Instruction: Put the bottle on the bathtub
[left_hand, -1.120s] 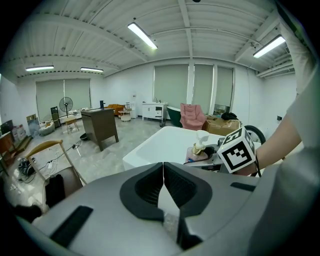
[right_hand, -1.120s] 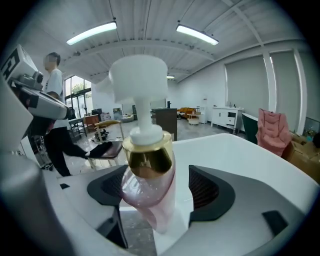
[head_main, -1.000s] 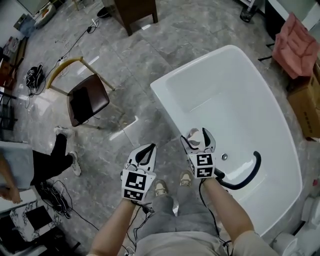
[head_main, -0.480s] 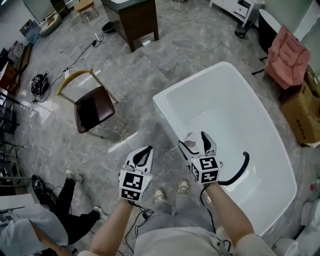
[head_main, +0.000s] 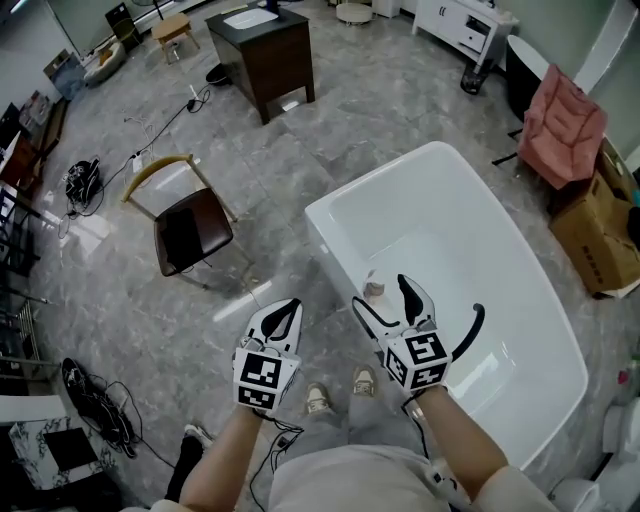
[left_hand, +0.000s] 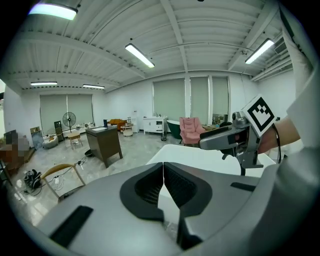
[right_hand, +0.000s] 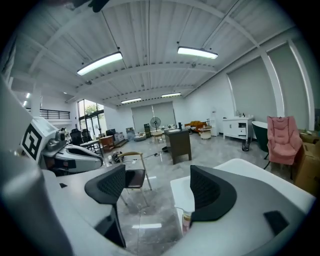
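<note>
A small pale bottle (head_main: 373, 288) stands upright on the near rim of the white bathtub (head_main: 330, 215). My right gripper (head_main: 381, 294) is open, its jaws spread wide just behind the bottle and not touching it. In the right gripper view the bottle (right_hand: 186, 220) shows low down, partly hidden by the right jaw of that gripper (right_hand: 157, 175), on the tub rim (right_hand: 180, 192). My left gripper (head_main: 283, 312) hangs over the floor left of the tub, shut with nothing in it. In the left gripper view its jaws meet (left_hand: 163, 175).
A black curved hose (head_main: 470, 330) lies inside the tub. A brown chair (head_main: 190, 225) stands on the grey floor to the left, a dark cabinet (head_main: 262, 50) farther back. A pink armchair (head_main: 562, 125) and a cardboard box (head_main: 590, 235) are beyond the tub. Cables (head_main: 95, 400) lie at lower left.
The right gripper has drawn back toward me, and the bottle now stands free on the rim. The head view has tilted up, and the person at left is out of view.
</note>
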